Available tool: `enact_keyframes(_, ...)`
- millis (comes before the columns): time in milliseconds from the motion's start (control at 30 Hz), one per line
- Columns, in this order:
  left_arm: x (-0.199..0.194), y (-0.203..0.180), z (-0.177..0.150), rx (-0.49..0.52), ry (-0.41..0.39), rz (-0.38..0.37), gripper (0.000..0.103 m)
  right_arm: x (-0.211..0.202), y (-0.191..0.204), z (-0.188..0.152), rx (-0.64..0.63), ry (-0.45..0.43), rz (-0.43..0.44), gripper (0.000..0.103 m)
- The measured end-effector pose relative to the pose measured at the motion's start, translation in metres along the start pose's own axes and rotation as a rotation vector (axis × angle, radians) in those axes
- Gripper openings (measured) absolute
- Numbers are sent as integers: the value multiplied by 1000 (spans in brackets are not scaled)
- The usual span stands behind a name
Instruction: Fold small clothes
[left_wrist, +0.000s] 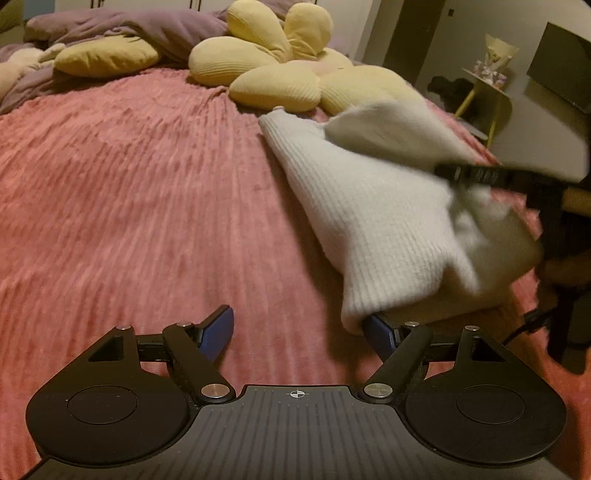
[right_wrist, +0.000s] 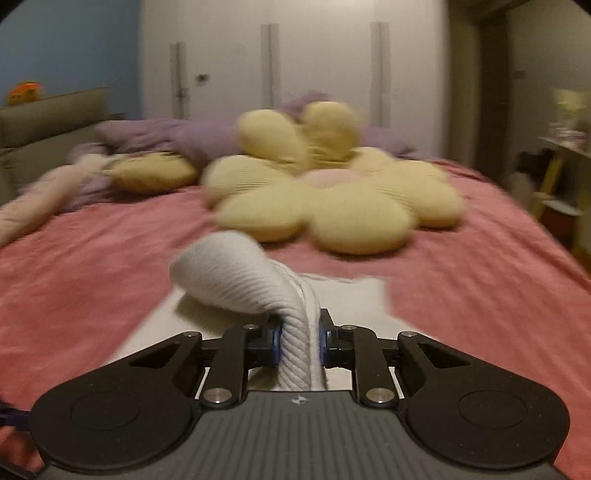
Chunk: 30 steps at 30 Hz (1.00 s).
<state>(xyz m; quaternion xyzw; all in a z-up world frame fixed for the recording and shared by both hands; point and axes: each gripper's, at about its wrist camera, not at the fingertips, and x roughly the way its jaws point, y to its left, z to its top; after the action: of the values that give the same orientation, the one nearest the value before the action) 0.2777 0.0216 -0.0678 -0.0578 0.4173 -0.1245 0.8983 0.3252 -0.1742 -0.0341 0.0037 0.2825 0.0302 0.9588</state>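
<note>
A white ribbed knit garment lies partly raised over the right side of the pink bedspread. In the left wrist view my left gripper stands open low over the bedspread. The garment's lower corner hangs over its right fingertip, and nothing is between the pads. My right gripper comes in from the right and holds the garment's upper edge off the bed. In the right wrist view my right gripper is shut on a bunched fold of the white garment, which arches up ahead of the fingers.
A yellow flower-shaped cushion and a yellow pillow lie at the far end of the bed, before a purple duvet. A small yellow-legged side table stands off the bed's right edge. The bedspread's left half is bare.
</note>
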Motion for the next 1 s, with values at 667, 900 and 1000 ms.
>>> enact_keyframes(667,8,-11,3,-63,25,18,81,-59,-75,-66,463,159,265,48)
enact_keyframes(900,13,-15,7,-67,47,41,81,-40,-69,-66,496,207,293,20)
enact_keyframes(1000,13,-12,9,-75,48,51,81,-53,-55,-56,355,125,232,12)
